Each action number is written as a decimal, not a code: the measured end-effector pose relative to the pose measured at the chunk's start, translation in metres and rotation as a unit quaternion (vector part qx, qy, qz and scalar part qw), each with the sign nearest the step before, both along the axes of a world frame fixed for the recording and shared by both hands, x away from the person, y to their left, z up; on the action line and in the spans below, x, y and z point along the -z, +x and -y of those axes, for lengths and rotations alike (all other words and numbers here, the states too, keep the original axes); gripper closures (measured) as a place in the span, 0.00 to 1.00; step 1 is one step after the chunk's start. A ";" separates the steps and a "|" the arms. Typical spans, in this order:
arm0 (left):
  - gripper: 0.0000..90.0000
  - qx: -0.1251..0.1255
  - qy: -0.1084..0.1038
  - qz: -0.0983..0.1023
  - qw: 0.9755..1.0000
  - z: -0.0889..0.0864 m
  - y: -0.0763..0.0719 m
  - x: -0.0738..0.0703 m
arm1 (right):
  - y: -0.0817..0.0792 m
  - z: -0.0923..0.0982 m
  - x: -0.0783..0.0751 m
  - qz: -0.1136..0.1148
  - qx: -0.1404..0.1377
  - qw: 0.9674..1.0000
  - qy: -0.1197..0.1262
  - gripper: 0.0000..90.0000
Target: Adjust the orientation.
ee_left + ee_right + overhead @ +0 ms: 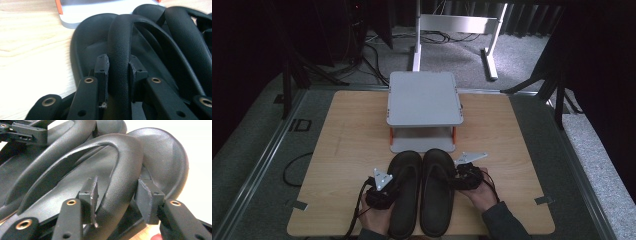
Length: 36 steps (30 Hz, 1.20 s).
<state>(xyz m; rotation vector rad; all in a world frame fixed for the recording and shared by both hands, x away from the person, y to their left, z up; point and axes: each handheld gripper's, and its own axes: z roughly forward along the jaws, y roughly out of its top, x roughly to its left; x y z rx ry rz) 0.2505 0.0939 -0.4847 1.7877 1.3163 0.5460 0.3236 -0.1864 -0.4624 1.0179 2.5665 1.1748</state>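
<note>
We saw two black sandals side by side on the wooden table [342, 150], just in front of a grey shelf [424, 97] w/ orange legs; left sandal [404, 192] lay next to right sandal [437, 192], touching. Left gripper [119, 72] was clamped on the strap of the left sandal, pads pressing both sides; right gripper [117, 195] had the right sandal's strap between its jaws, one pad touching, the other approx. just beside it, not yet a firm grip.
</note>
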 end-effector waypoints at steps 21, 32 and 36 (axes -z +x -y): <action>0.82 -0.003 -0.033 0.008 0.999 0.012 0.048 -0.008 | 0.028 0.003 -0.013 0.031 0.040 0.999 0.019 0.66; 0.71 0.012 -0.038 -0.004 0.999 0.006 0.057 0.000 | 0.042 0.002 -0.002 0.028 0.081 0.996 0.007 0.67; 0.58 0.014 -0.032 -0.001 0.999 0.004 0.055 -0.002 | 0.035 -0.003 -0.006 0.051 0.088 0.995 -0.006 0.59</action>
